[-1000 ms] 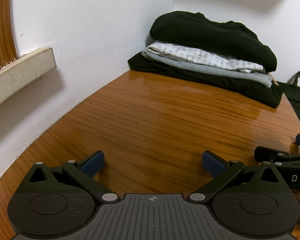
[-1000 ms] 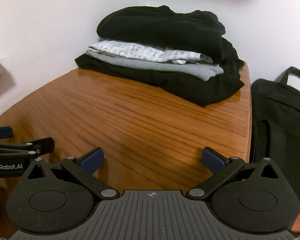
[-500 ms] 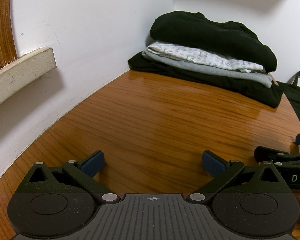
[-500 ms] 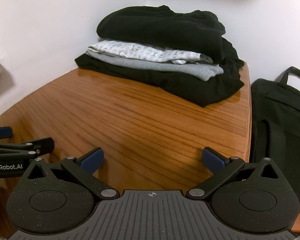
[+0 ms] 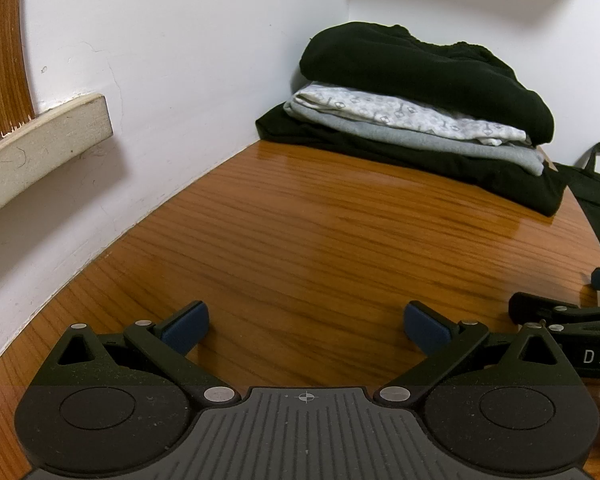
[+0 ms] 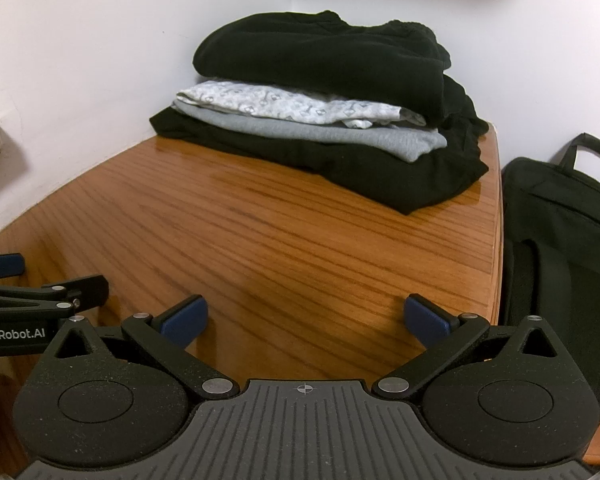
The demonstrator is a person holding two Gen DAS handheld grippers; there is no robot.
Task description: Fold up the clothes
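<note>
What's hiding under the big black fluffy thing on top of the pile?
Under the black top garment lie a patterned white cloth, a grey one, then another black one. Their covered middles can't be seen.

folded clothes stack [image 6: 320, 120] at table's far corner, black, patterned white, grey, black

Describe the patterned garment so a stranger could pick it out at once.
On the wooden table, a pile of folded clothes sits in the far corner by the white walls. The patterned garment lies second from the top, the only white printed piece, between black above and plain grey below.
</note>
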